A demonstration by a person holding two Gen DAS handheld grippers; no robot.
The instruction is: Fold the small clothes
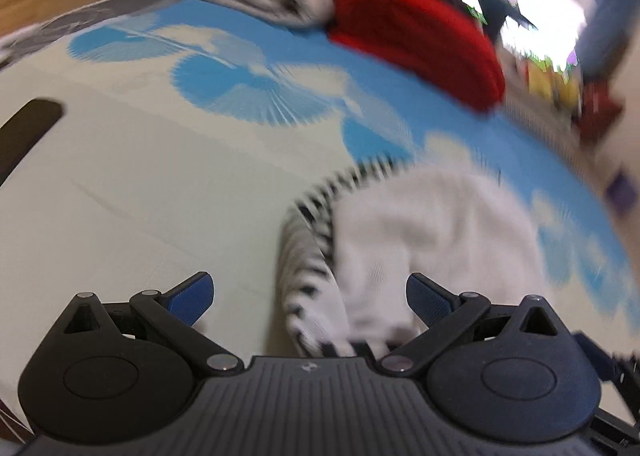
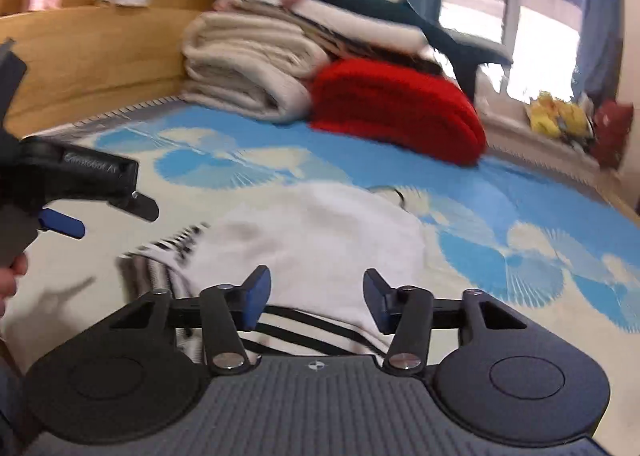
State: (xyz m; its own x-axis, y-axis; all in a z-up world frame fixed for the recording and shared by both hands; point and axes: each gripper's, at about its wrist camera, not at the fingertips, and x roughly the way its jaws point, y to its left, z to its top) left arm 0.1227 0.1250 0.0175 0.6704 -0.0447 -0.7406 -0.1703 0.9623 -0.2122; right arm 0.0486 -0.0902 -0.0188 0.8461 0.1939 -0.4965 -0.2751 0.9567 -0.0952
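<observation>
Below us, the small white garment with black-striped edging (image 2: 312,240) lay rumpled on the cream bed sheet printed with blue fan shapes (image 2: 540,215). We held our left gripper (image 1: 310,294) with its blue-padded fingers (image 1: 192,296) spread wide and empty above the cloth's near edge. Our right gripper (image 2: 316,302) stood partly parted over the striped hem, pads clear of it. Behind, a red knitted bundle (image 2: 396,111) leaned against folded cream blankets (image 2: 248,67).

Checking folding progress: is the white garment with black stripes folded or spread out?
Partly folded: the white garment with black stripes lies doubled, its striped layer showing beneath the white top layer, on the blue-patterned bedsheet.
</observation>
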